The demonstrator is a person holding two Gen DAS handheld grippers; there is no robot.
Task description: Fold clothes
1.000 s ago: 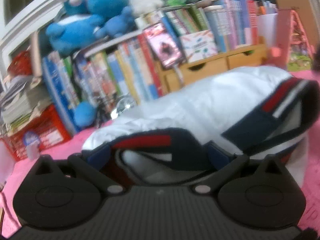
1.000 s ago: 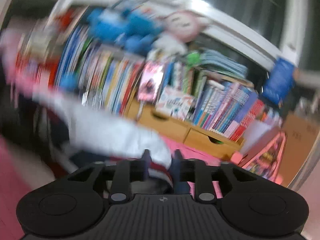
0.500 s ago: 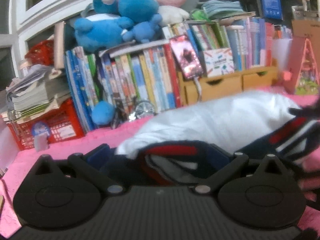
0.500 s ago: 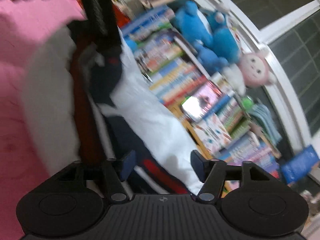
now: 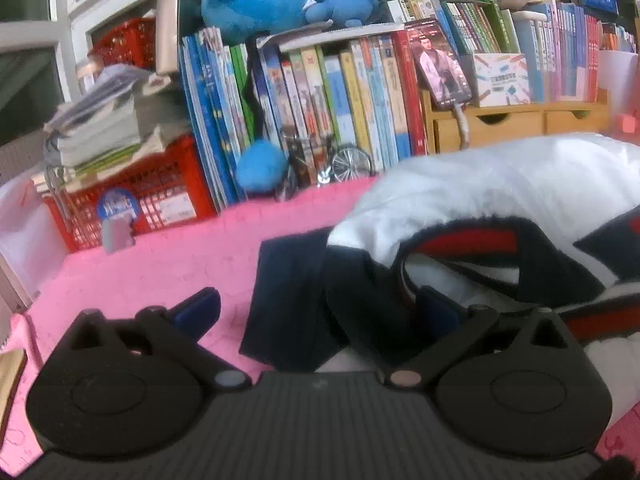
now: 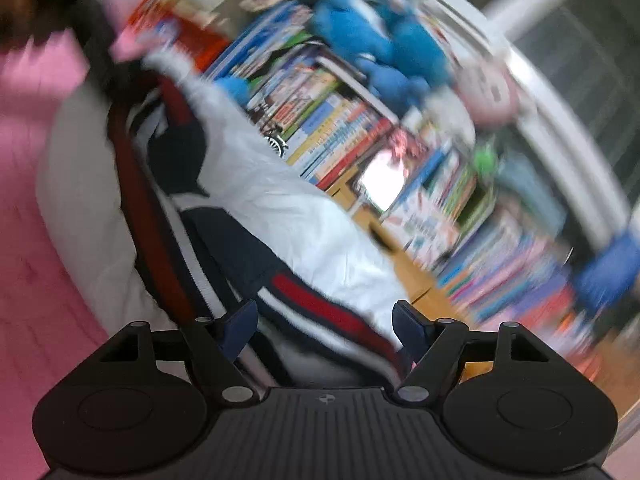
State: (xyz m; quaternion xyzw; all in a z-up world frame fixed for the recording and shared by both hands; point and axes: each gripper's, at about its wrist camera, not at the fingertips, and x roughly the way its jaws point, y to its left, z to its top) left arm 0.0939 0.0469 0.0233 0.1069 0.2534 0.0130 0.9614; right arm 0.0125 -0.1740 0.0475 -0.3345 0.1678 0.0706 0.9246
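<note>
With the white, navy-and-red garment (image 5: 500,184) lying bunched on the pink mat (image 5: 160,264), let the spread left gripper (image 5: 316,312) and opening right gripper (image 6: 324,320), cloth between unpinched, withdraw clear; then regrasp the near hem evenly.

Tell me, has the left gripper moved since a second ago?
Yes. The left gripper has shifted left: against the wooden drawer unit, it now sits over pink mat beside the jacket.

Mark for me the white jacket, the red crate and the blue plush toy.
white jacket (image 5: 500,176), left wrist view, on its white upper panel.
red crate (image 5: 160,184), left wrist view, on its front mesh wall.
blue plush toy (image 5: 260,4), left wrist view, on its body.
</note>
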